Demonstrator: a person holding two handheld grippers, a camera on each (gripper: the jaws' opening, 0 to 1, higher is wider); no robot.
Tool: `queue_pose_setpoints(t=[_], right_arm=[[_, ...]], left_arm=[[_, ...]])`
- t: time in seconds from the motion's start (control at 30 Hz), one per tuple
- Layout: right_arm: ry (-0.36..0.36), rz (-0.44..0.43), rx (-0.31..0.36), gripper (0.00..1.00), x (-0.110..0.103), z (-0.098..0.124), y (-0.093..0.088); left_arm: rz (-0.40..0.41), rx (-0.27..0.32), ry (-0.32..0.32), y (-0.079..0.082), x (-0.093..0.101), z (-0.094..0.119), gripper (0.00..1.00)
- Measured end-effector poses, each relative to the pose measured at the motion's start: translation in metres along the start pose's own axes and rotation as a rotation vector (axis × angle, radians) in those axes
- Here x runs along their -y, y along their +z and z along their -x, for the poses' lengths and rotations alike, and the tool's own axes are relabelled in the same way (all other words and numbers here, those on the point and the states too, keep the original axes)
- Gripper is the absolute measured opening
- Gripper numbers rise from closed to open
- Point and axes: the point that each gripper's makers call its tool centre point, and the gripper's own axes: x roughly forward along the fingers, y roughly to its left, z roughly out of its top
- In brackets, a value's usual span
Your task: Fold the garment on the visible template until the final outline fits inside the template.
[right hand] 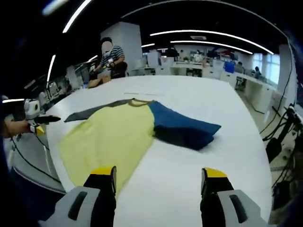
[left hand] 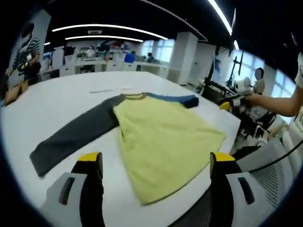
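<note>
Yellow-bodied garment (left hand: 163,137) lies flat on the white bench (left hand: 61,99), grey sleeve (left hand: 75,137) stretched out, blue sleeve (right hand: 182,125) folded over; left hand-held gripper (left hand: 156,165) and right hand-held gripper (right hand: 158,182) hover above, jaws apart, holding nothing.

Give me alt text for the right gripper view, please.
A yellow shirt lies flat on a white table, its blue sleeve folded beside it and a gray sleeve stretched out. The right claw hangs open above the near table edge.
</note>
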Motion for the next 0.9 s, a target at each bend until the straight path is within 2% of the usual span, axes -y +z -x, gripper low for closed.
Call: queue_pose_setpoints(t=[0.13,0.27,0.6,0.9], right_arm=[[-0.025,0.007,0.003,0.67,0.012,-0.004,0.007],[-0.052,0.005,0.009,0.63,0.020,-0.009,0.014],[-0.081,-0.036,0.021,0.52,0.039,-0.029,0.028],[-0.101,-0.062,0.002,0.42,0.058,-0.052,0.031]], left_arm=[[-0.009,0.027,-0.017,0.007,0.005,0.000,0.98],[-0.013,0.051,-0.037,0.014,0.009,0.000,0.99],[-0.039,0.048,-0.036,0.020,0.010,-0.001,0.99],[-0.037,0.050,-0.025,0.022,0.008,-0.001,0.99]])
